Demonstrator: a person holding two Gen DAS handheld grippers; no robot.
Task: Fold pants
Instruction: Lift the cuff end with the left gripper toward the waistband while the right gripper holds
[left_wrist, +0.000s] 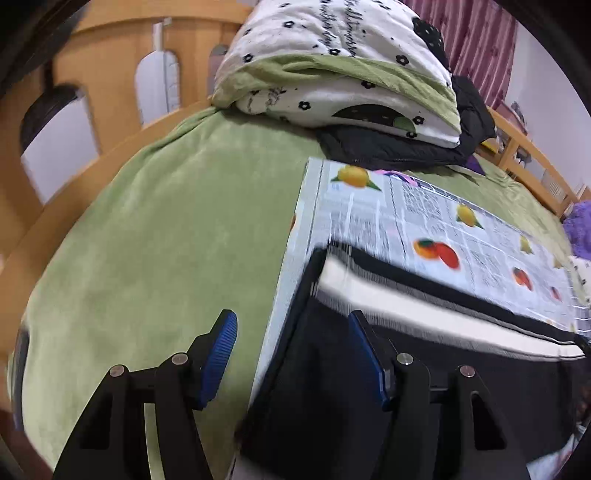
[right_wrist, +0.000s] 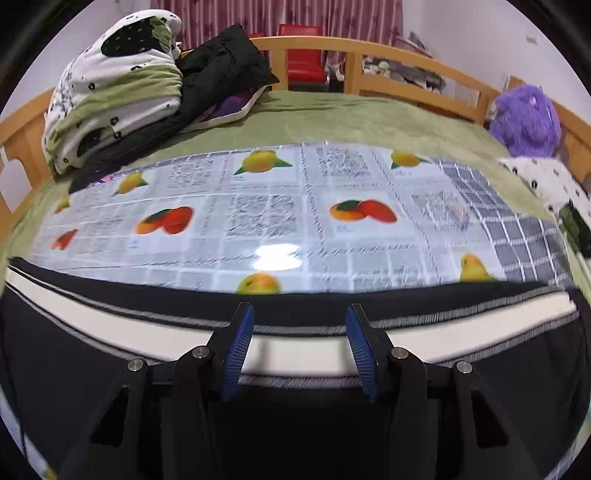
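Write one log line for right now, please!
left gripper: open | right gripper: open | pants: flat on fruit-print mat

Bed (right_wrist: 369, 122), green cover: fruit-print mat (right_wrist: 295, 206), folded quilt (right_wrist: 110, 96), black jacket (right_wrist: 221, 62), purple plush (right_wrist: 524, 122).

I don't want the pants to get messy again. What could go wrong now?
1. The black pants lie on a shiny fruit-print sheet; it looks slippery, so they might slide when tugged.
2. The left claw hangs open over the sheet's edge, beside the green blanket, and might pinch the sheet too.
3. The right claw is open above the white stripe; it might catch only the top layer.
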